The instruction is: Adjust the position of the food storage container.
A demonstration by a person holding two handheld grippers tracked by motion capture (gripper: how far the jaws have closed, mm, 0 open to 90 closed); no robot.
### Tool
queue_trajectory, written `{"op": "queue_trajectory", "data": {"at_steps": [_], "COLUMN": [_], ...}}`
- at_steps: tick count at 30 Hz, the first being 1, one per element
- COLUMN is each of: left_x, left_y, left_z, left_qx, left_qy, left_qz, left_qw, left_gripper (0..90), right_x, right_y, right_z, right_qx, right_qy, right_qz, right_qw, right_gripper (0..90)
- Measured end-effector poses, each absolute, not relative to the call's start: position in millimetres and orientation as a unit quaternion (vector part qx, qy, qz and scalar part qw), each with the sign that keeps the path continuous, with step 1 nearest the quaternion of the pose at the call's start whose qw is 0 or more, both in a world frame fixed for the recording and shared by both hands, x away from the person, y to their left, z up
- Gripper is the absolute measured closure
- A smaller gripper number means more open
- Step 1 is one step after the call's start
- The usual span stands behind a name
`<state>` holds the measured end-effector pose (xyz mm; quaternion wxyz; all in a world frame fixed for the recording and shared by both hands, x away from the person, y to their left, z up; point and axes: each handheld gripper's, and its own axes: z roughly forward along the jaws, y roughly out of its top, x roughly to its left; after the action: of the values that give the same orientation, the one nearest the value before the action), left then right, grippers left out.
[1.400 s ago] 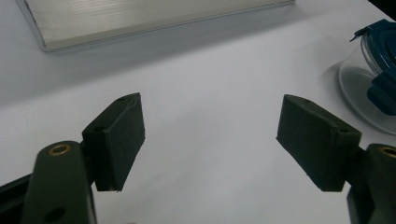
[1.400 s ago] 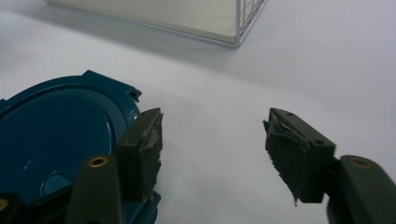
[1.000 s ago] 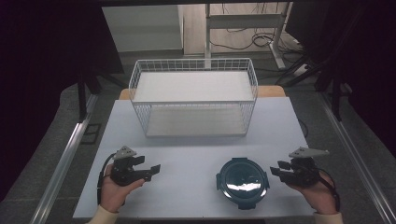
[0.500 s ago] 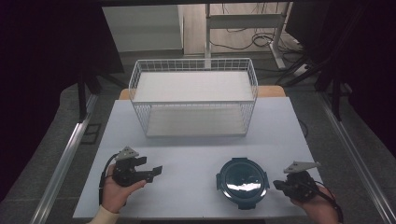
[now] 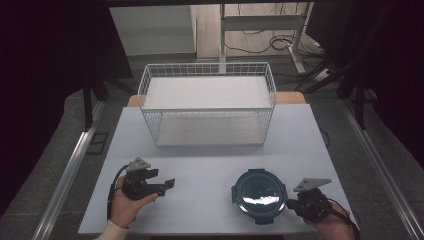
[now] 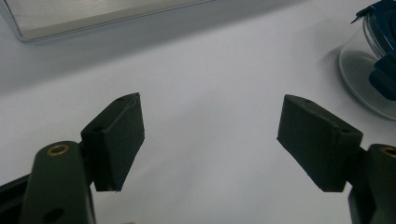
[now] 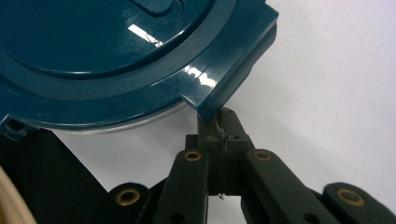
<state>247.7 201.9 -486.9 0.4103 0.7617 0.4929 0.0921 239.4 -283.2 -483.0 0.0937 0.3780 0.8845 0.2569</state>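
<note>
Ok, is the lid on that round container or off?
On: the teal lid sits flat over the clear container, latch tabs down.

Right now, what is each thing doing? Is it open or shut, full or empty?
Round container: upright on the table, its dark blue lid on.
Lid clip: folded down at the rim.
Wire basket: upright, nothing inside.
Left gripper: open, nothing between its jaws.
Right gripper: shut, tips under the lid clip; whether it pinches the clip is unclear.
</note>
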Motion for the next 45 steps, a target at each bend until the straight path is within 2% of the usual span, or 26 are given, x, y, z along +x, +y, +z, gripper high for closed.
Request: {"op": "queue_trajectory", "data": {"at_steps": [2,3,21,45], "left_x": [248,248,249,250], "left_y": [202,203,205,211], "left_z": [-487,-486,-487,-485], "left_qx": [0.762,0.761,0.758,0.748], "left_qy": [0.493,0.494,0.499,0.507], "left_qz": [0.092,0.094,0.091,0.092], "left_qw": [0.410,0.411,0.411,0.418], "left_gripper": [22.5,22.5,22.1,21.7], "right_x": [238,237,236,239], "right_y": [-279,-276,-266,-234], "right_z": [-484,-484,-481,-484], "right_qx": [0.370,0.367,0.373,0.366], "right_qy": [0.888,0.889,0.884,0.884], "right_qz": [0.261,0.255,0.256,0.268], "right_qw": [0.081,0.095,0.115,0.111], "right_gripper": [89.8,89.8,90.0,90.0]}}
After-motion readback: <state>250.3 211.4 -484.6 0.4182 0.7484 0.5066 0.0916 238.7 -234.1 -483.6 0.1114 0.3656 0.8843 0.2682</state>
